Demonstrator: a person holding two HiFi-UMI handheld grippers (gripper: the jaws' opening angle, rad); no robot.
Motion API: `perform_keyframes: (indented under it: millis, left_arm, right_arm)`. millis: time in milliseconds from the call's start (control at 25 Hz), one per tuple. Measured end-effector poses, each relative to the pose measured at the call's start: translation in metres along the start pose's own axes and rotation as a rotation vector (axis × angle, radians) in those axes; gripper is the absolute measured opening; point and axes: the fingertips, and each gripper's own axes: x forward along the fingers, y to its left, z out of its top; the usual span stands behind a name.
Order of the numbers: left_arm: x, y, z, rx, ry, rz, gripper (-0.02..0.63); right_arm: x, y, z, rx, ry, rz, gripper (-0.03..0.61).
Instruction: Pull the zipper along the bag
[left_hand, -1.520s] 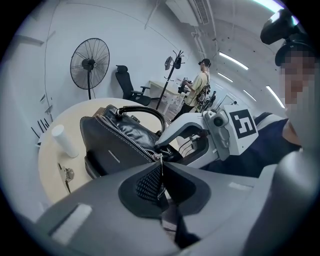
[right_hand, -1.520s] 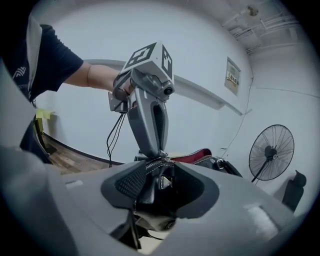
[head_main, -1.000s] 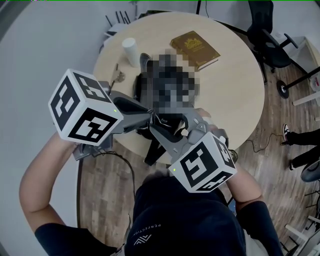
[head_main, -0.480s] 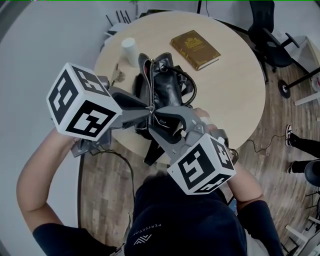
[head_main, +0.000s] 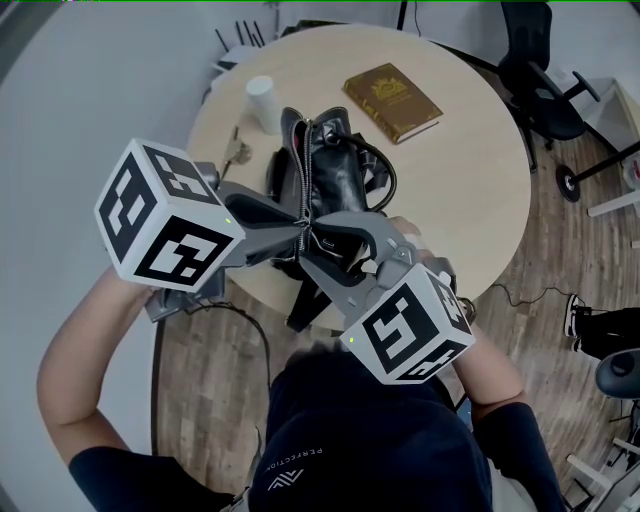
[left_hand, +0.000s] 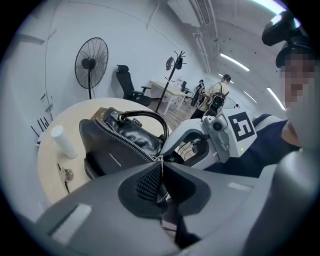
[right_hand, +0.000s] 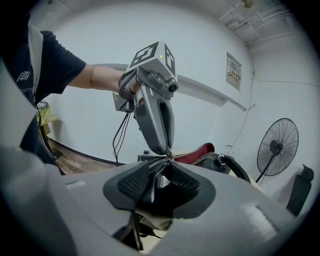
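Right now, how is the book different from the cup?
The book is brown with gold print; the cup is plain white. The book lies flat; the cup stands upright. In the head view the book is right of the bag, the cup left of it. Both sit on the round table.

I see the bag (head_main: 335, 175) standing on the round counter (head_main: 470, 180), left of its centre, its length running from the near edge toward the far one. The zipper (head_main: 305, 165) runs along the bag's top, toward its left side. The cup (head_main: 262, 100) stands behind the bag and to its left, close to the far-left edge. The keys (head_main: 236, 150) lie left of the bag, near the left edge. The book (head_main: 392, 100) lies behind the bag to the right, apart from it. An office chair (head_main: 535, 70) stands beyond the counter's far-right edge.
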Motion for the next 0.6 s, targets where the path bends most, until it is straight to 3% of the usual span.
perform_keyframes:
  millis: [440,600]
  left_arm:
    - [-0.0024,-0.0017,-0.0053,-0.092,-0.054,0.006,0.028]
    - [-0.0030,-0.0013,-0.0070,-0.173,-0.091,-0.002,0.028]
  right_arm:
    - [0.0004,0.0018,0.0015,-0.058,-0.023,-0.006,0.150]
    - [0.0006,0.0024,0.0013,-0.071,-0.024,-0.007,0.150]
